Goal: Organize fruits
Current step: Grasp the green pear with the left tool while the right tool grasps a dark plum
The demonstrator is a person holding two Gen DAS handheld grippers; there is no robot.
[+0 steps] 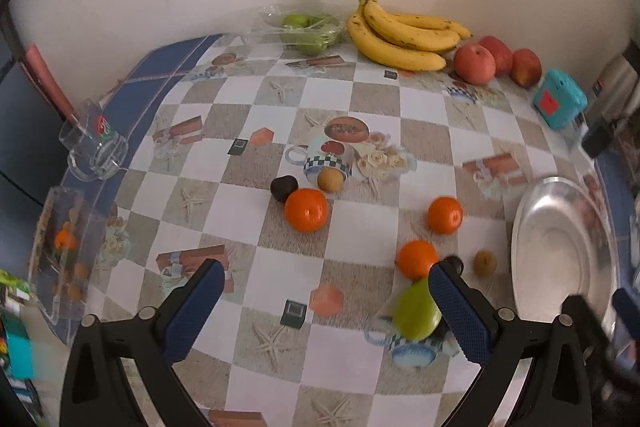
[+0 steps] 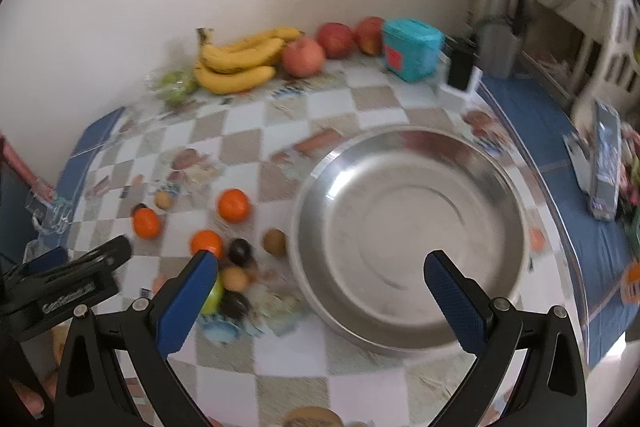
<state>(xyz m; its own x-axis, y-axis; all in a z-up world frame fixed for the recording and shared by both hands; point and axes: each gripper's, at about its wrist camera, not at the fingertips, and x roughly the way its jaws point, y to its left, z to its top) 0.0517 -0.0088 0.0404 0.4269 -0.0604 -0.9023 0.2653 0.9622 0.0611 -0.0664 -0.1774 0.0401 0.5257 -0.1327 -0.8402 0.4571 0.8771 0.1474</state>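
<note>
Here, left gripper (image 1: 326,305) hangs over the checkered tablecloth (image 1: 360,219), jaws spread wide, nothing between them. Green pear (image 1: 416,311) lies just inside the right-hand finger, at about 4 o'clock in the left wrist view; whether it touches the pad, cannot tell. Three oranges loose on the cloth: one near centre (image 1: 306,209), one at 3 o'clock of it (image 1: 445,215), one just above the pear (image 1: 417,259). Dark round fruit (image 1: 284,187) and small brown fruit (image 1: 330,179) sit touching or nearly touching the central orange, at its 11 and 1 o'clock. Another small brown fruit (image 1: 485,262) near the steel bowl (image 1: 560,247). Bananas (image 1: 404,31), three red apples (image 1: 474,63) and bagged green fruit (image 1: 306,29) line the wall at 12 o'clock. Right gripper (image 2: 320,301) also gapes, empty, hovering above the bowl's near rim; the bowl holds nothing.
</note>
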